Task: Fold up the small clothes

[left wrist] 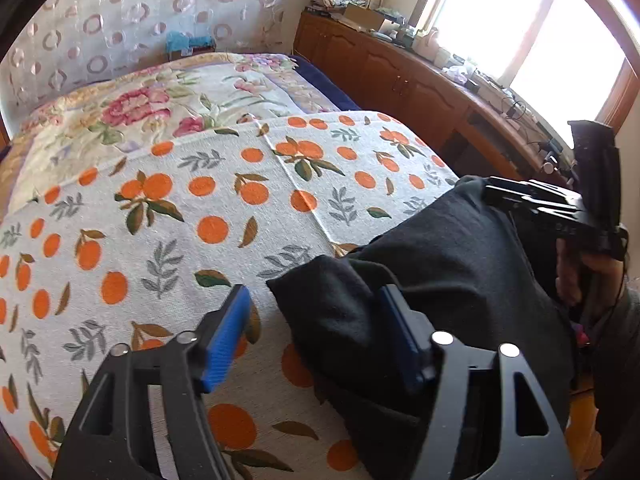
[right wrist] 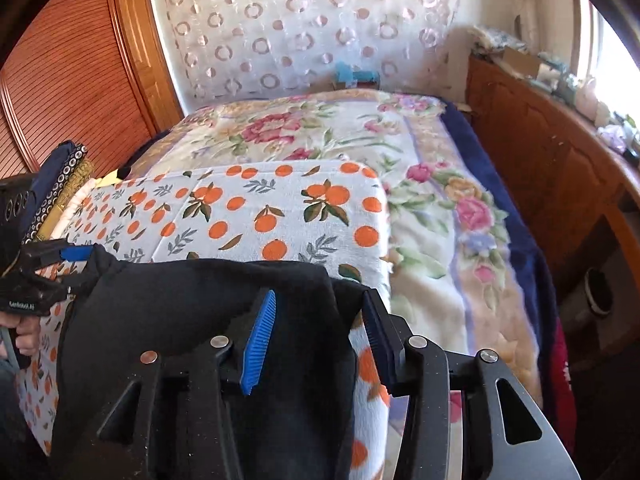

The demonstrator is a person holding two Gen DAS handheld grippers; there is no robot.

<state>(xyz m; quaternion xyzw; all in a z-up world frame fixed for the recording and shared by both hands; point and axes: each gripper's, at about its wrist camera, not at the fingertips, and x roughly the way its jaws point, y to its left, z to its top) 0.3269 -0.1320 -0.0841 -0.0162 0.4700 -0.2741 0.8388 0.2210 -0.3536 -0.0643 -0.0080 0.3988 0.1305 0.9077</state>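
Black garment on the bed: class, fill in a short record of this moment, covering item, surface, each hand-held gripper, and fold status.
item: black garment, bunched at the near edge of the bed
surface: orange-print cloth spread over a floral blanket
left hand-held gripper: open, right finger over the garment's corner, left finger over the cloth
right hand-held gripper: open, straddling the garment's right edge
fold status: not yet neatly folded

"GenRobot.AI" on left gripper [right wrist: 60, 256]
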